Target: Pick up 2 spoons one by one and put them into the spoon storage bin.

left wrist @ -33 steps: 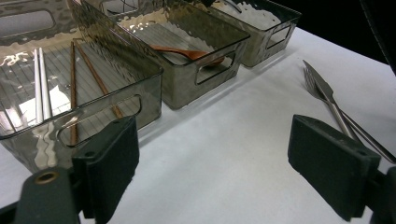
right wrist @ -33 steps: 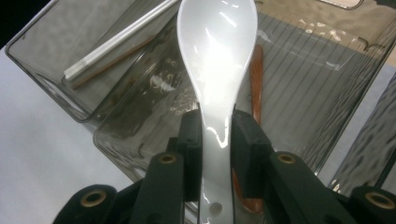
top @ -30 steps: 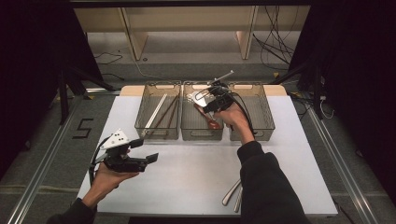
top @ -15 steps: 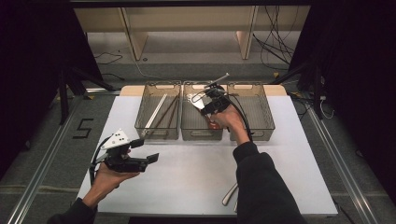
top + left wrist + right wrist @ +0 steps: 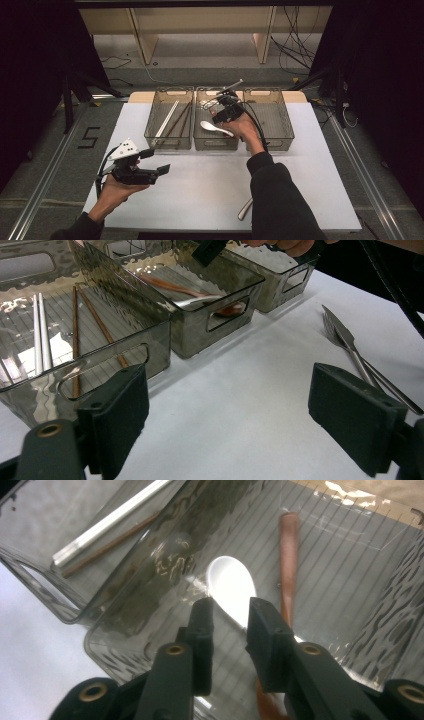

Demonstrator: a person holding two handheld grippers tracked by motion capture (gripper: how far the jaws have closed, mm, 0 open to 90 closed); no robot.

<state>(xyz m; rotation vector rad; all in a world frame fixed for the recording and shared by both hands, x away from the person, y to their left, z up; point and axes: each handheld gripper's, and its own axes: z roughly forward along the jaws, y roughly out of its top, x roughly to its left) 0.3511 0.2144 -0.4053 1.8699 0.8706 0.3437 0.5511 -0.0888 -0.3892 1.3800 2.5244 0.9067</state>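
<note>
White tabletop carries three clear bins. Over the middle bin the right gripper has just been opening its jaws; the white spoon lies between and just beyond them, seemingly released beside a brown spoon. Chopsticks lie in the left bin. The left gripper hangs wide open and empty. A knife and fork still wait.

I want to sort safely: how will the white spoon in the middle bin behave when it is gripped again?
The white spoon looks glossy and smooth, so it may slip between the right gripper pads. It seems rigid, probably ceramic or hard plastic, so possibly chippable. Its rounded bowl may rock on the ribbed floor of the middle bin.
</note>
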